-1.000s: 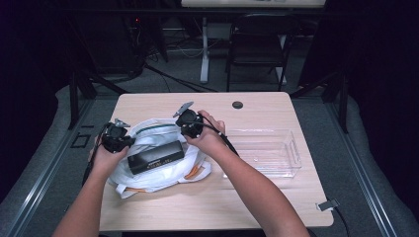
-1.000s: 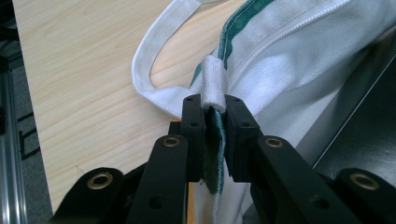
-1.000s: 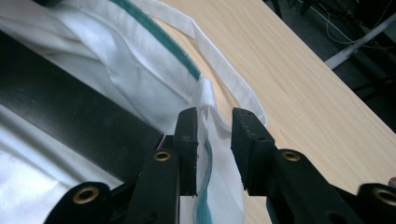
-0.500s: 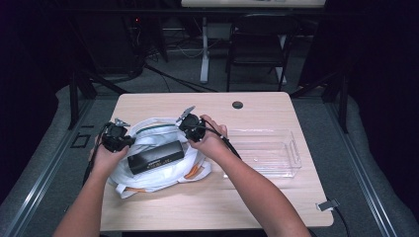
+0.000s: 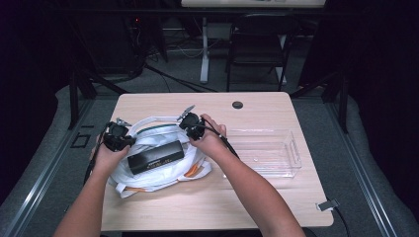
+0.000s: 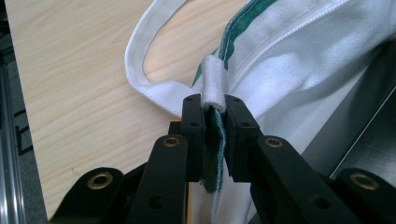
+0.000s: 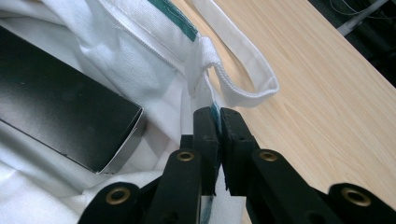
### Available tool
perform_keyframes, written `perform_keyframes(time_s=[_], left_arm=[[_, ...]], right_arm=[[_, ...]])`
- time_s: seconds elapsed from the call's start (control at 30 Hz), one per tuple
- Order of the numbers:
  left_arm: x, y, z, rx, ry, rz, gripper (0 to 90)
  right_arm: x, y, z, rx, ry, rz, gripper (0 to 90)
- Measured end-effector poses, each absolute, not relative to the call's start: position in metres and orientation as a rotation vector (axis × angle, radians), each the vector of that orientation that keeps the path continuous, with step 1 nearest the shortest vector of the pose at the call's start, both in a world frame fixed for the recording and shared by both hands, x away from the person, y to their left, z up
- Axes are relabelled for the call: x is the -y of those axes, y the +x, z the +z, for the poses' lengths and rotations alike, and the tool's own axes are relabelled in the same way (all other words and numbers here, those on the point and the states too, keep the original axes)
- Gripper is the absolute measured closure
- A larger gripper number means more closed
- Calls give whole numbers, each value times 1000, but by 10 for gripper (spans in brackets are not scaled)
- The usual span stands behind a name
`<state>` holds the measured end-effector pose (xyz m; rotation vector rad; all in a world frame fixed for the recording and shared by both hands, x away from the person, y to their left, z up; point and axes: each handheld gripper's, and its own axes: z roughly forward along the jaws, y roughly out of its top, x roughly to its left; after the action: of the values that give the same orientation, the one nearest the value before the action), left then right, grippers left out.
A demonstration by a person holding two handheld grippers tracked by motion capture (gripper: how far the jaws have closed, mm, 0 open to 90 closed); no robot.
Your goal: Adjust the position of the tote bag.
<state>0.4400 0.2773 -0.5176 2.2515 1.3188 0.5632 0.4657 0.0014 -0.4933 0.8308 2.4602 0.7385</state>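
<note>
On a pale wooden worktop (image 5: 148,207), a white cloth bag (image 5: 163,173) with green trim lies slumped and open, a long black box (image 5: 155,156) resting in its mouth. A person seated at the near edge holds a gripper in each hand and has taken the bag by its rim on either side of the box. The left gripper (image 6: 215,105) is clamped on the green-edged rim just below a small white loop (image 6: 215,77), with one of the bag's white straps (image 6: 140,70) curling out across the wood beside it. The right gripper (image 7: 218,116), whose jaws have just been closing, is now pinched on the rim of the bag's other side, the cloth caught between its pads, just beneath a second white strap (image 7: 247,70); the box's open end sits just to the bag's inner side of that grip. Beyond the bag's right side stands a clear plastic bin (image 5: 264,150), apart from it and holding nothing that can be made out. Judged from the scene, both holds on the rim are secured and the box lies partly within the bag's opening; what seems left is to spread or lift the rim so the box settles fully inside, or comes out.
</note>
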Motion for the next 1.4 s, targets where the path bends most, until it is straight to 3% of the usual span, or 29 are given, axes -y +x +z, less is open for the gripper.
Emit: perform_keyframes(time_s=[0.77, 1.1, 1.4], left_arm=[[-278, 441, -520, -1340, 2240, 546, 786], [-287, 427, -503, -1327, 2164, 560, 618], [-300, 407, -489, -1314, 2146, 599, 572]], right_arm=[[-3, 476, -501, -2485, 886, 718, 872], [-3, 475, -500, -2488, 884, 717, 873], [-3, 474, -499, -2482, 887, 723, 873]])
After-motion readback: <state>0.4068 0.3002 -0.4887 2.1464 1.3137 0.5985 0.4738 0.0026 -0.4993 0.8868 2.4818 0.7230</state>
